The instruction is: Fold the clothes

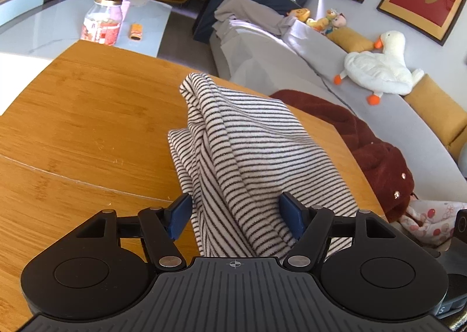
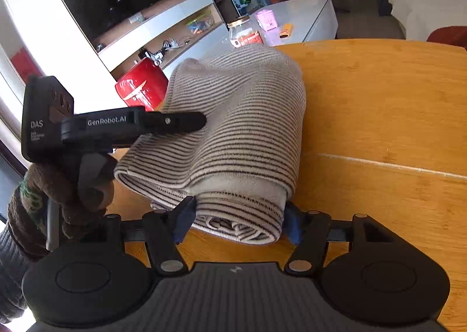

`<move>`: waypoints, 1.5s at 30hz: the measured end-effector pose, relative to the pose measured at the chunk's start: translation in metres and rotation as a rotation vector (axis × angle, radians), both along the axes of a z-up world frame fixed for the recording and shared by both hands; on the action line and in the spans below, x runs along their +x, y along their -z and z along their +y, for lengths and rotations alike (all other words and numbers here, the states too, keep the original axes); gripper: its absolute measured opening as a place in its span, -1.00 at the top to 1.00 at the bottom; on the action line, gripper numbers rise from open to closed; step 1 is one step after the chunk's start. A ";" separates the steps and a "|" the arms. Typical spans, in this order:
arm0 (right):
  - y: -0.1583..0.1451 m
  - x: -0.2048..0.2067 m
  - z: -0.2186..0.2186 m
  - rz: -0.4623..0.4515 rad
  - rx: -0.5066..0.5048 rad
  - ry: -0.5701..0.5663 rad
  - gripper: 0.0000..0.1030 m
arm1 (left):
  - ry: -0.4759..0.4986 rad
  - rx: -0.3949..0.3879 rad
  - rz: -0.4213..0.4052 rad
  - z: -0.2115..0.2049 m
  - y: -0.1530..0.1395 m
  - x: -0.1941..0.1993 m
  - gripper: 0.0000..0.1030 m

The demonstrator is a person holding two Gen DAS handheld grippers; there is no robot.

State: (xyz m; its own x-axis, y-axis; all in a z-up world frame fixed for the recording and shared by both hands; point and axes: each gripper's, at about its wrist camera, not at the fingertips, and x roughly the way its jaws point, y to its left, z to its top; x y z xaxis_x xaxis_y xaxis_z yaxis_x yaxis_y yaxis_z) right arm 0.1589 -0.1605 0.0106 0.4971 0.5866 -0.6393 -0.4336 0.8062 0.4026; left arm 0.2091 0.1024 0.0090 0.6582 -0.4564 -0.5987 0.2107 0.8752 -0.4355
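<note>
The striped garment was bunched and partly folded on the wooden tabletop, one end raised. The folded end (its hems showing in the right wrist view) was bracketed by the right gripper, jaws spread wide either side of it. The left gripper was likewise seen with jaws apart around the cloth, not clamped. A dark red garment lay beside the tabletop on a grey sofa.

Bright daylight, sharp focus, glare on the grey table, strong fisheye bending at edges.
</note>
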 end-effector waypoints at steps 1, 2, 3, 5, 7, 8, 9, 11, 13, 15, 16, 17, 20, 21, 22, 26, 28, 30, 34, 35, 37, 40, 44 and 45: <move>0.000 -0.002 0.001 -0.004 -0.007 -0.003 -0.22 | -0.003 0.003 0.000 0.000 -0.001 -0.001 -0.40; 0.000 -0.003 0.002 -0.011 -0.019 -0.004 -0.22 | -0.005 0.005 0.001 0.000 -0.002 -0.003 -0.40; 0.000 -0.004 0.003 -0.018 -0.031 -0.005 -0.22 | -0.006 0.012 -0.001 -0.001 -0.003 -0.004 -0.40; -0.001 -0.006 0.004 -0.033 -0.054 -0.007 -0.22 | -0.007 0.029 -0.007 -0.001 -0.006 -0.008 -0.41; -0.002 -0.008 0.006 -0.047 -0.077 -0.009 -0.24 | -0.008 0.040 -0.011 -0.002 -0.009 -0.012 -0.41; -0.002 -0.009 0.007 -0.055 -0.089 -0.010 -0.24 | -0.008 0.044 -0.013 -0.002 -0.011 -0.014 -0.41; -0.002 -0.009 0.008 -0.062 -0.101 -0.011 -0.24 | -0.008 0.049 -0.015 -0.002 -0.012 -0.017 -0.41; -0.003 -0.011 0.009 -0.076 -0.124 -0.013 -0.24 | -0.002 0.044 -0.019 -0.001 -0.016 -0.025 -0.41; -0.003 -0.013 0.011 -0.091 -0.148 -0.015 -0.25 | 0.018 0.009 -0.018 0.002 -0.022 -0.036 -0.44; -0.003 -0.014 0.009 -0.098 -0.160 -0.004 -0.25 | 0.045 -0.042 -0.019 0.003 -0.026 -0.049 -0.57; -0.003 -0.014 0.007 -0.095 -0.154 0.003 -0.27 | 0.056 -0.048 -0.022 0.001 -0.027 -0.054 -0.60; -0.003 -0.013 0.005 -0.092 -0.148 0.008 -0.28 | 0.063 -0.039 -0.026 -0.003 -0.028 -0.057 -0.60; -0.002 -0.012 0.005 -0.094 -0.152 0.007 -0.31 | 0.073 -0.011 -0.022 -0.010 -0.025 -0.058 -0.26; -0.002 -0.012 0.005 -0.096 -0.158 0.004 -0.31 | 0.076 -0.024 -0.016 -0.011 -0.025 -0.058 0.02; -0.002 -0.012 0.006 -0.098 -0.162 0.002 -0.32 | 0.080 -0.038 -0.009 -0.011 -0.025 -0.058 0.07; -0.001 -0.012 0.001 -0.099 -0.159 0.015 -0.36 | 0.126 -0.076 -0.039 -0.012 -0.033 -0.064 0.19; -0.001 -0.010 -0.001 -0.095 -0.154 0.022 -0.38 | 0.129 -0.059 -0.019 -0.012 -0.026 -0.065 0.19; -0.002 -0.009 -0.002 -0.096 -0.158 0.023 -0.39 | 0.110 -0.021 0.036 -0.012 -0.011 -0.064 0.20; -0.001 -0.011 -0.003 -0.102 -0.166 0.022 -0.40 | 0.091 -0.008 0.027 -0.008 -0.012 -0.066 0.08; -0.002 -0.011 -0.003 -0.102 -0.164 0.022 -0.40 | 0.087 -0.005 0.024 -0.007 -0.013 -0.067 0.07; -0.003 -0.012 -0.004 -0.107 -0.166 0.024 -0.40 | 0.078 0.001 0.020 -0.006 -0.014 -0.068 0.02; -0.005 -0.014 -0.003 -0.126 -0.180 0.024 -0.45 | 0.061 0.012 -0.001 -0.004 -0.021 -0.072 0.00; -0.008 -0.019 -0.005 -0.149 -0.200 0.027 -0.53 | 0.003 0.019 -0.103 0.004 -0.048 -0.088 -0.24; -0.008 -0.020 -0.005 -0.154 -0.203 0.028 -0.54 | -0.007 0.009 -0.121 0.006 -0.055 -0.090 -0.36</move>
State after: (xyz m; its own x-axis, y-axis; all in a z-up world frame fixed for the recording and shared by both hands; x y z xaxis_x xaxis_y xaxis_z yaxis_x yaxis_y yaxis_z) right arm 0.1386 -0.1660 0.0190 0.6119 0.4384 -0.6584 -0.4533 0.8765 0.1623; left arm 0.1193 0.1088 0.0644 0.7290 -0.4467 -0.5186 0.2553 0.8805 -0.3995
